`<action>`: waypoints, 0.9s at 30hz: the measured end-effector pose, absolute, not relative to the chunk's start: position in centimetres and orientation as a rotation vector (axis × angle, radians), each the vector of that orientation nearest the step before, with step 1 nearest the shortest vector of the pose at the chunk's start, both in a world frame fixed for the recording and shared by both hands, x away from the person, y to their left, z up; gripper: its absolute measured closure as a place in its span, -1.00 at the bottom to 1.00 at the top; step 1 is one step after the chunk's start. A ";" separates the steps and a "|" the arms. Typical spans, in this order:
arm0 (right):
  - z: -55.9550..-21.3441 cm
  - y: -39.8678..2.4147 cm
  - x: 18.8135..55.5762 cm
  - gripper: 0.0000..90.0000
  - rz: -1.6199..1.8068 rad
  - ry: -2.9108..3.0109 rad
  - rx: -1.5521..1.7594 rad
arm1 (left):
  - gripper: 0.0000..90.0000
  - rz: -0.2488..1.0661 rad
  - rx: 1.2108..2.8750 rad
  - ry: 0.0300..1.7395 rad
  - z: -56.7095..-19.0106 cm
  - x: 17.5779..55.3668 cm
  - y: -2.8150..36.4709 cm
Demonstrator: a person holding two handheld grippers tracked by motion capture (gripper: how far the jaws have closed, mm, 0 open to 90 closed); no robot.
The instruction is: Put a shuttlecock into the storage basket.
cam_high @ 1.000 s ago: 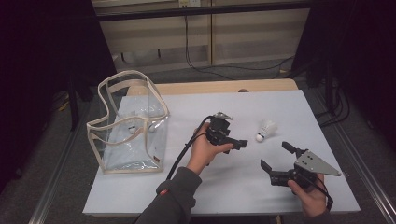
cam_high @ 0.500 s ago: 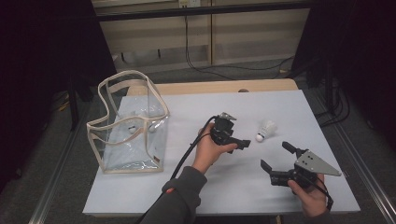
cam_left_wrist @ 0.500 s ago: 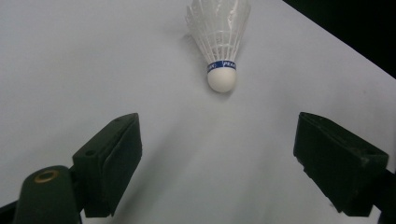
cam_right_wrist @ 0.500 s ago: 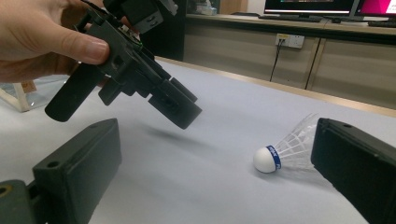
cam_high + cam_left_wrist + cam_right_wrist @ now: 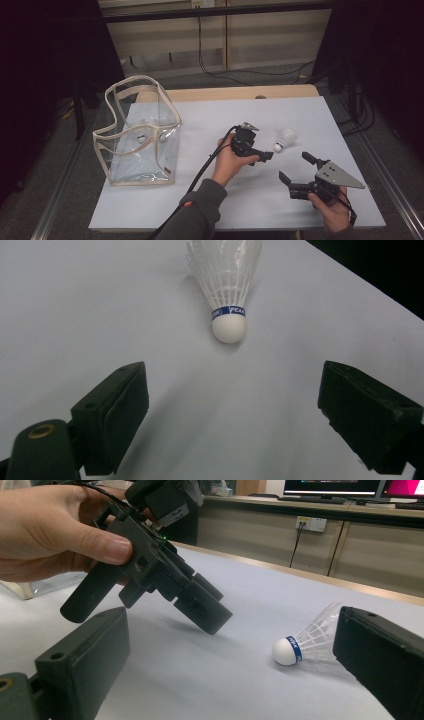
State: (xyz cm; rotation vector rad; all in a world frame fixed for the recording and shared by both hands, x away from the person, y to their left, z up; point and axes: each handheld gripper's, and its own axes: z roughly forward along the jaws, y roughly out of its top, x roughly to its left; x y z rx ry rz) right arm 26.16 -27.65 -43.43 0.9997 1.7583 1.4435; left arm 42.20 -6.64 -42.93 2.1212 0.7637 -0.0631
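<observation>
Nearest, the right tool point(image 5: 298, 176) waits with jaws apart, empty. Farther in, the left tool point(image 5: 267, 156), jaws spread wide, aims at the shuttlecock point(image 5: 284, 139) lying on the tabletop point(image 5: 210, 120) just beyond it, cork toward the tool, feathers far-right. The left hand is nearer.

White-topped table point(image 5: 210, 120) on wooden board, under dim light. Beige cabinets point(image 5: 250, 40) behind, cables point(image 5: 235, 72) trailing across grey floor point(image 5: 60, 175). Monitors point(image 5: 330, 486) beyond.
</observation>
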 end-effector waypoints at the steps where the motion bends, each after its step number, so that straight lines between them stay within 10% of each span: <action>1: -43.4 -27.6 26.2 -0.96 1.441 1.762 0.997 | -0.73 -0.067 2.122 0.760 -43.0 42.2 -6.7; 27: -43.4 -27.7 26.0 -0.96 1.442 1.755 0.998 | -0.96 -0.039 2.105 0.746 -43.8 42.2 -8.9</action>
